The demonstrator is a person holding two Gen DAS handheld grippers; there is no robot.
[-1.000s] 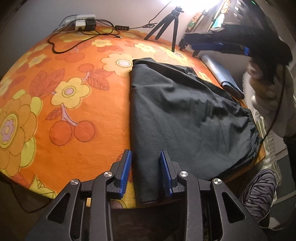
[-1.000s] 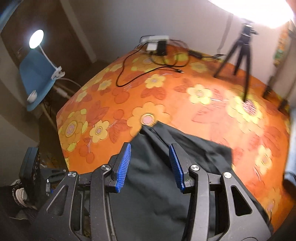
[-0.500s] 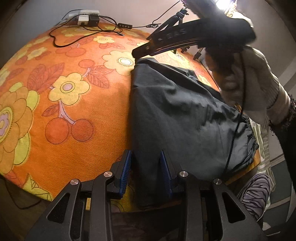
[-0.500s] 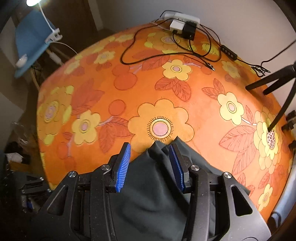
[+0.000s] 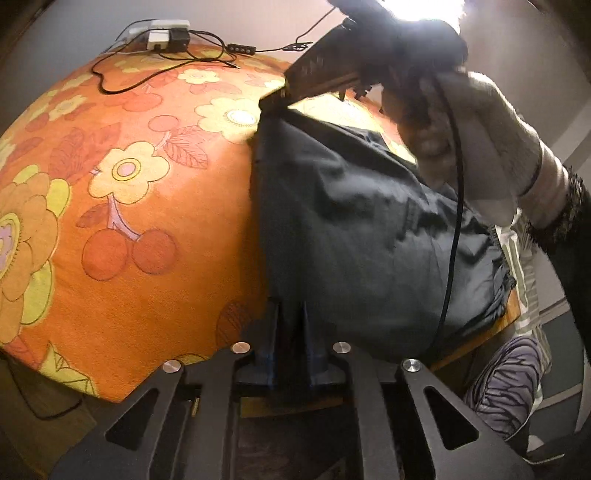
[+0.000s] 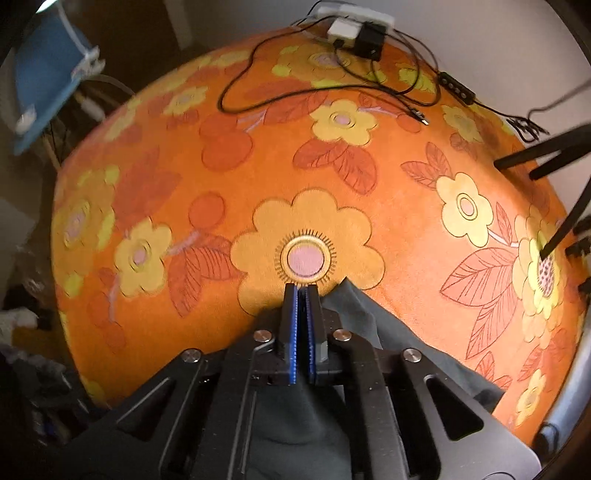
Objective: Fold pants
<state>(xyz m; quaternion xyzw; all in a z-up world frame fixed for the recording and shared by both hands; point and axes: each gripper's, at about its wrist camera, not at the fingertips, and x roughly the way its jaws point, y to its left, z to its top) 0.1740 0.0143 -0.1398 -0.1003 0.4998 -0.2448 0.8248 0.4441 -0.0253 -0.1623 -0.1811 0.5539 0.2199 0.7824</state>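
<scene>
lying across the right part of a big surface [image 5: 122, 206] draped in an orange flowered cloth, dark grey pants [image 5: 362, 229] already doubled leg on leg, waistband toward the near right edge, far hem corner beside a large yellow flower [image 6: 306, 251]. reaching over the pants from the right, a person's gloved hand [image 5: 480, 122] carrying the right gripper [image 6: 302, 295]. pinned at two corners of the long left edge: left gripper [image 5: 290, 314] at the near corner, fingers closing with cloth between them and seemingly pressing on it; right gripper at the far hem corner, fingers brought together on a thin fold of fabric. judged as the grasp step before the next fold, both corners secured but nothing lifted. calls next, most likely, for raising both corners together and carrying that edge over the rest, keeping the cloth taut between the grips so it lands square without bunching. further back on the surface, well clear of the pants, a power strip [image 6: 354, 26] with looping black cables, and tripod legs [image 6: 546, 158] at the right.
</scene>
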